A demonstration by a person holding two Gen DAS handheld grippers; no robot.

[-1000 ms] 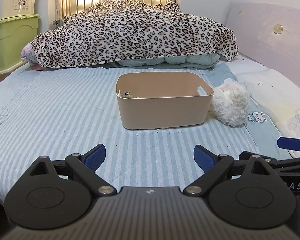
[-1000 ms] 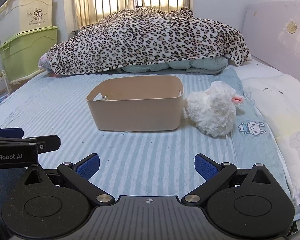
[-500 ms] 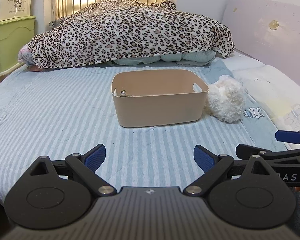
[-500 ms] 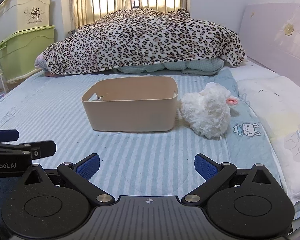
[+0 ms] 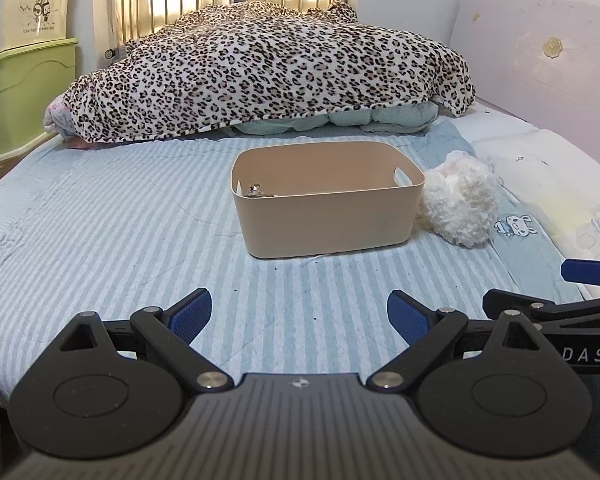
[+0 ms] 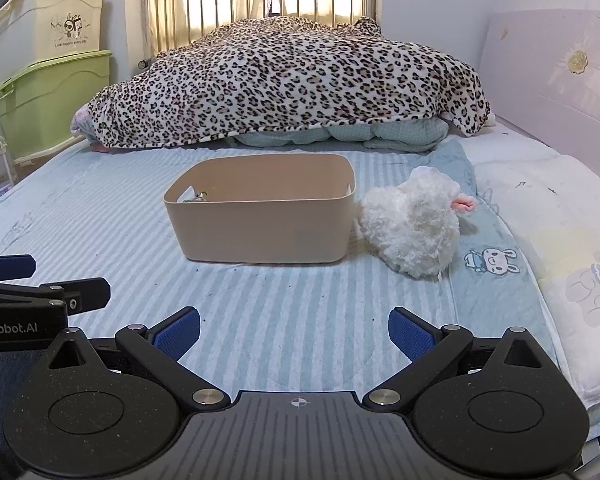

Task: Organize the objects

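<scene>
A beige plastic bin (image 5: 332, 220) (image 6: 260, 228) stands on the striped bed, with a small object (image 5: 256, 191) at its left inner end. A white plush toy (image 5: 458, 204) (image 6: 414, 226) lies against the bin's right side. My left gripper (image 5: 299, 316) is open and empty, well short of the bin. My right gripper (image 6: 294, 330) is open and empty, also near the bed's front edge. Each gripper shows at the side of the other's view.
A leopard-print blanket (image 5: 268, 72) is heaped across the far end of the bed. Green and cream storage boxes (image 6: 48, 92) stand at the left. A pale headboard (image 6: 560, 80) and a white pillow (image 6: 560, 248) are on the right.
Both grippers have drawn back slightly from the bin and toy, which look a little farther away. Both stay open and empty.
</scene>
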